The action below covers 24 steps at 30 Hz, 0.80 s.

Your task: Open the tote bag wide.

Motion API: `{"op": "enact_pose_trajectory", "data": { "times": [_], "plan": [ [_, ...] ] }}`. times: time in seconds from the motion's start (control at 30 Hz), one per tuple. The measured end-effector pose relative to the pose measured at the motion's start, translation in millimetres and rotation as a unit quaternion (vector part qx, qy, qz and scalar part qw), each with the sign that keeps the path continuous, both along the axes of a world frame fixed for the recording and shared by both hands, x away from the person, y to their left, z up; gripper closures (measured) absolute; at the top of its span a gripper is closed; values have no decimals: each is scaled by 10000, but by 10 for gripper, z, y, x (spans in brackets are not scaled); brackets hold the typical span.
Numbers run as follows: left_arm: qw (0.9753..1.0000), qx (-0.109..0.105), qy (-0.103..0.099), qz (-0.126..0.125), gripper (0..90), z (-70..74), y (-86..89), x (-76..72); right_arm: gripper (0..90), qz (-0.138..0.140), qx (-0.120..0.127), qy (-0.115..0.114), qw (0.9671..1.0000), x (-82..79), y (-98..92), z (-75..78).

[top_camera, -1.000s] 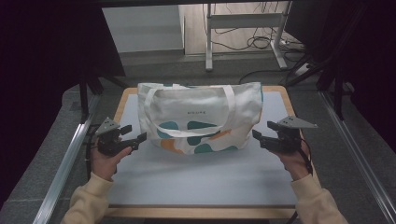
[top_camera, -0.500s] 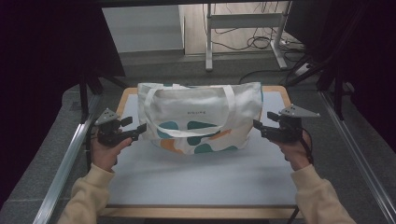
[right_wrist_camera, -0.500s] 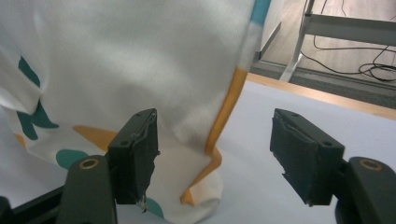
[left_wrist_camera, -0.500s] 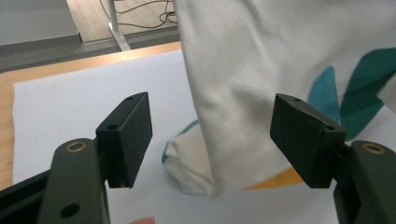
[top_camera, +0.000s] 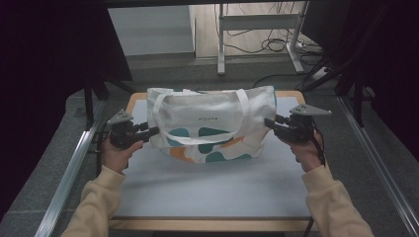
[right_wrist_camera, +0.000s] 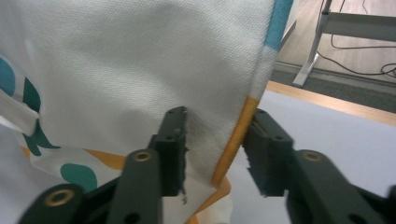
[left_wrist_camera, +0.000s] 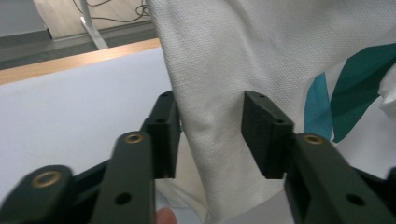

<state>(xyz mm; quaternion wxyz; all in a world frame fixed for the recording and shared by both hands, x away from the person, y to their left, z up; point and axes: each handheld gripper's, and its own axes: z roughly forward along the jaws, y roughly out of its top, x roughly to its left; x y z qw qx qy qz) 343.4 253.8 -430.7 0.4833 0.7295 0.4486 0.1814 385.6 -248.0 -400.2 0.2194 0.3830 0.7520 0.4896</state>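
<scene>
A white tote bag (top_camera: 212, 118) with teal and orange patches and two white handles stands on the table's far half. My left gripper (top_camera: 154, 131) is at its left edge. In the left gripper view the gripper (left_wrist_camera: 210, 135) is open, with a fold of the bag's white cloth (left_wrist_camera: 261, 46) running between the jaws. My right gripper (top_camera: 268, 122) is at the bag's right edge. In the right gripper view the gripper (right_wrist_camera: 215, 144) is open astride the bag's orange-trimmed side seam (right_wrist_camera: 236, 135), with a gap left on the right pad's side.
The bag rests on a pale mat (top_camera: 197, 187) covering a wooden table (top_camera: 207, 224). Metal rails (top_camera: 69, 173) run along both sides of the table. Beyond the far edge stand a desk frame (top_camera: 220, 44) and floor cables (top_camera: 276, 47).
Both grippers have moved inward and a little forward, from beside the bag to its left and right edges, so the cloth now lies between their jaws. The bag has not shifted.
</scene>
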Motion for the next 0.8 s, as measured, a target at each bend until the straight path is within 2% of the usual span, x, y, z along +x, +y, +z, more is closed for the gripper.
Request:
{"op": "enact_pose_trajectory", "data": {
  "times": [0.1, 0.13, 0.17, 0.33, 0.53, 0.63, 0.8],
  "plan": [
    [9999, 54, -122, -8, 732, 10, 5, -43, 734, -46, 8, -64, 10000, -28, -12, -5],
    [9998, 39, -168, -44, 797, 10, 16, -76, 789, -53, -21, -125, 9999, -58, -18, -4],
    [9998, 42, -170, -66, 811, 7, 19, -89, 808, -55, -19, -150, 9999, -75, -20, -3],
    [9996, 42, -210, -161, 841, -19, 23, -137, 845, 27, -80, -306, 9995, -136, -17, -26],
    [9996, 0, -162, -227, 868, -55, 13, -175, 857, 62, -101, -307, 9995, -161, -31, -88],
    [9995, -6, -177, -268, 871, -97, -3, -240, 859, 78, -80, -346, 9993, -195, -51, -157],
    [9991, 128, -172, -361, 872, -177, -33, -307, 861, 122, -79, -310, 9994, -260, -67, -273]
  ]
}}
